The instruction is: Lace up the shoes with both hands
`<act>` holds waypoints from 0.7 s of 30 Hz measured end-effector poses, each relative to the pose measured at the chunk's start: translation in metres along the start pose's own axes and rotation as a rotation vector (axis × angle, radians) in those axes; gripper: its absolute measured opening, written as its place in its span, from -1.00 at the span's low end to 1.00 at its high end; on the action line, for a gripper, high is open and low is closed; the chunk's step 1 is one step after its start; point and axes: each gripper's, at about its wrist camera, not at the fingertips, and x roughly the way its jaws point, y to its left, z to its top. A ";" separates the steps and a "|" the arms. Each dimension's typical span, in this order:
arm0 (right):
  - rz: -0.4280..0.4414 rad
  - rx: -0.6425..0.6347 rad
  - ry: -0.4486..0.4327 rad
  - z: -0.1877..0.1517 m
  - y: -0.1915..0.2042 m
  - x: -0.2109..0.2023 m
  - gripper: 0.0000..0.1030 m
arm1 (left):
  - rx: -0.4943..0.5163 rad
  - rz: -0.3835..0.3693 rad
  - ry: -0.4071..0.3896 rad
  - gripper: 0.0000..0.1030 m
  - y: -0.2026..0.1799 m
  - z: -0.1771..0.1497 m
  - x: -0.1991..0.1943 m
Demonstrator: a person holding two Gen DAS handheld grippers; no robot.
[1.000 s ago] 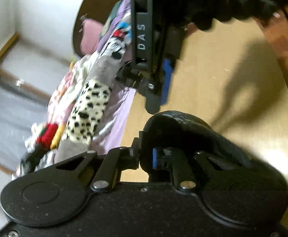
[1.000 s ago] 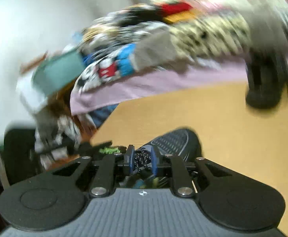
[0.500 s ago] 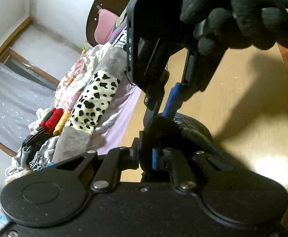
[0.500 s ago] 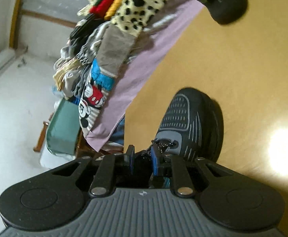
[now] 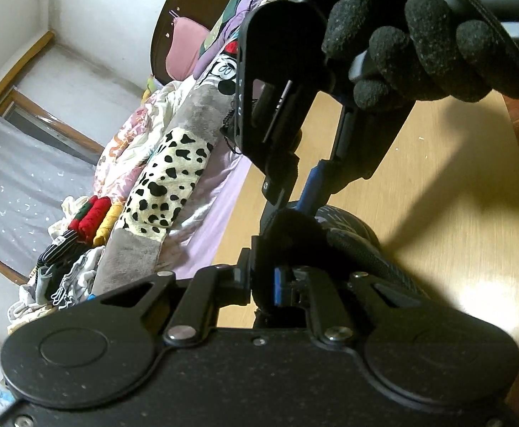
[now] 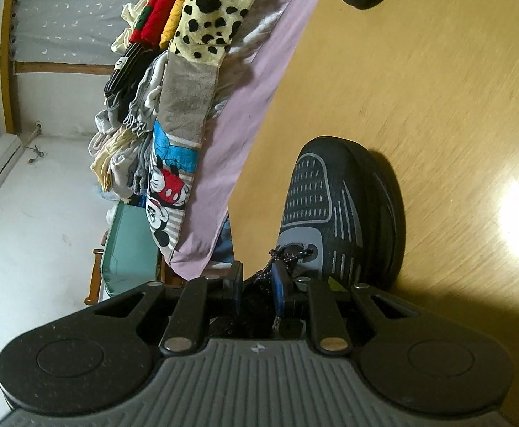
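My left gripper (image 5: 263, 281) is clamped on the heel collar of the black mesh sneaker with grey printed stripes (image 6: 334, 206), which sits on the round pale wooden table (image 6: 437, 89), toe pointing away from both grippers. My right gripper (image 6: 257, 284) comes in over the sneaker's throat, jaws narrowed around the dark speckled lace (image 6: 287, 254) by the front eyelets; whether the pads actually pinch it I cannot tell. The sneaker's long axis runs straight ahead of my right gripper, so that one is nearer the lace.
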 end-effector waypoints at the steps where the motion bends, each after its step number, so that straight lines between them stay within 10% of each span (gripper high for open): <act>1: 0.000 -0.002 0.000 0.000 0.000 0.000 -0.61 | 0.001 0.000 0.000 -0.80 0.000 0.000 0.000; 4: -0.006 -0.016 0.001 0.001 0.000 0.001 -0.91 | 0.001 -0.002 0.001 -0.80 0.001 -0.001 0.001; 21: -0.037 -0.198 -0.126 0.018 0.022 -0.042 -0.94 | 0.003 -0.120 0.038 -0.78 0.014 -0.007 -0.006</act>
